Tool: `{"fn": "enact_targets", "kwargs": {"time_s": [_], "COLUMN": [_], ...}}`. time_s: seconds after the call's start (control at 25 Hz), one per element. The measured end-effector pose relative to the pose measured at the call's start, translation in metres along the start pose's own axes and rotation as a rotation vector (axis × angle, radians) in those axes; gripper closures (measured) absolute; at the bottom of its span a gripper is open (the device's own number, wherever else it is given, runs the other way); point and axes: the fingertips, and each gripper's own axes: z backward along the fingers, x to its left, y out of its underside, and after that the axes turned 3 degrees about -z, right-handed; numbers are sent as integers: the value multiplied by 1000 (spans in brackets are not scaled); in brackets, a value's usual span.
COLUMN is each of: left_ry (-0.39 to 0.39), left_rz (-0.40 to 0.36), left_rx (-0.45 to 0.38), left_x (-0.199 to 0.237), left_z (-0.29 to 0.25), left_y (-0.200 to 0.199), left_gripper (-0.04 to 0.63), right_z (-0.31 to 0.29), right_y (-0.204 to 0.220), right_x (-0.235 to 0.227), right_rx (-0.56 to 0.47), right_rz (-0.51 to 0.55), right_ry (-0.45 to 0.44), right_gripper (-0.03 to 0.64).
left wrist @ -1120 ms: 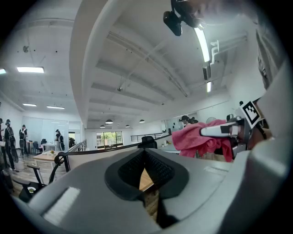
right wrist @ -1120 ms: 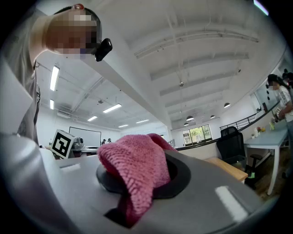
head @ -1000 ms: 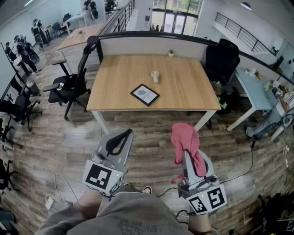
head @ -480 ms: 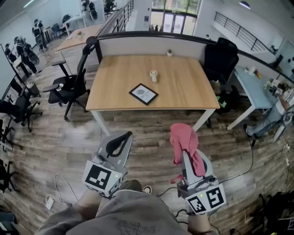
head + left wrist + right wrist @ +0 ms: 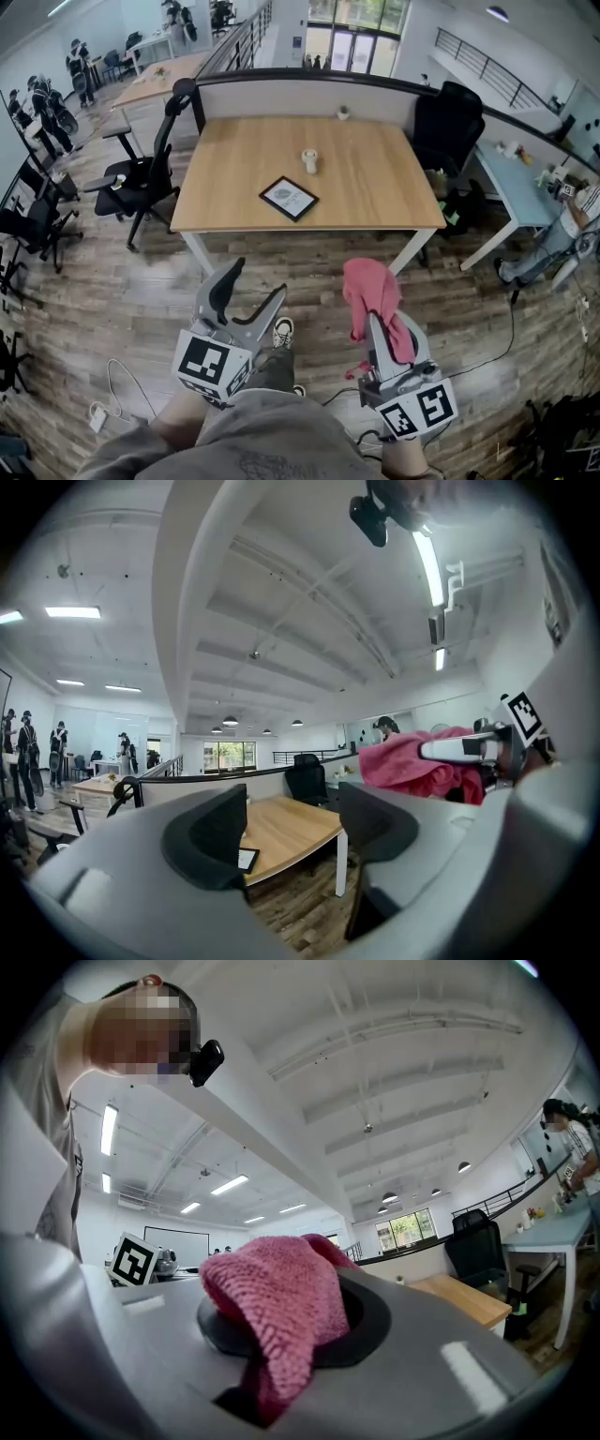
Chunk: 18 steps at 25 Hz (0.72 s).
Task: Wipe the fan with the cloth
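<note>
My right gripper [image 5: 373, 305] is shut on a pink cloth [image 5: 373, 289], which drapes over its fingers and hides the tips. In the right gripper view the cloth [image 5: 277, 1309] fills the space between the jaws of my right gripper [image 5: 286, 1340]. My left gripper [image 5: 253, 281] is held beside it with its jaws opening and nothing between them; the left gripper view shows the same for my left gripper [image 5: 295, 829], with the cloth [image 5: 412, 766] off to the right. Ahead stands a wooden table [image 5: 375, 202] carrying a small white object [image 5: 309, 161], possibly the fan, and a dark-framed flat panel [image 5: 289, 198].
A black office chair [image 5: 141, 178] stands left of the table and another [image 5: 452, 117] at its back right. A pale desk [image 5: 511, 192] is at the right. Cables [image 5: 117, 380] lie on the wood floor at lower left. The person's shoe [image 5: 281, 331] shows between the grippers.
My left gripper's jaws, shut before, now stand apart. A shoe has come into view between the grippers. My right gripper still holds the cloth in the same place.
</note>
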Motion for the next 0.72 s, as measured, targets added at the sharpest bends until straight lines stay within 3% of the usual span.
{"fn": "enact_targets", "kwargs": {"time_s": [0.28, 0.72], "left_ry": [0, 22], "left_rz": [-1, 9], "left_rx": [20, 75], "left_x": [20, 69], "left_z": [-39, -147], "left_y": [14, 32], "left_gripper": [298, 298], "right_z": [-35, -128], "right_y": [13, 22], "right_x": [-26, -104], "right_rx": [32, 91], "right_rz": [-3, -11], "right_ry": [10, 62], "right_gripper": [534, 534]}}
